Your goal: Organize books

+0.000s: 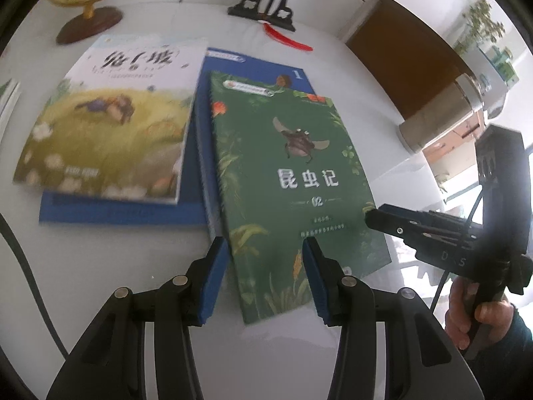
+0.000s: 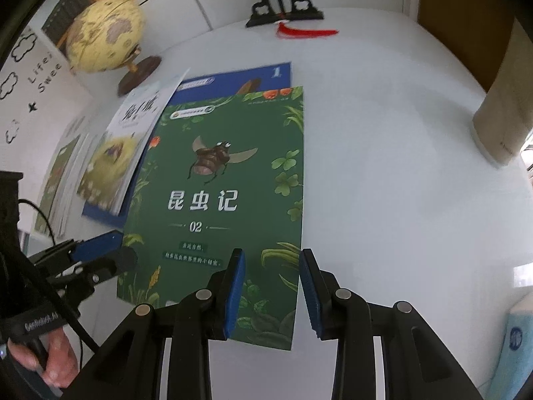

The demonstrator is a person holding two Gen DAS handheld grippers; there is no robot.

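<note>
The green book (image 2: 230, 180) lies flat on the white table (image 2: 383, 166), overlapping a blue book (image 1: 126, 213) at its 10 o'clock, which bears a pale book (image 1: 110, 116). The left gripper (image 1: 265, 250) straddles its near-left corner and the right gripper (image 2: 271, 263) its near-right edge; both stand apart, gripping nothing. Bare table spreads toward 3 o'clock; a globe (image 2: 103, 33) stands at 11 o'clock.

Bright, even daylight, coming from the window side at the right. Soft glare on the glossy white tabletop (image 1: 126, 253). Motion blur on the pale meadow-cover book (image 1: 110, 126). Strong fisheye bending and dark corners at edges.
</note>
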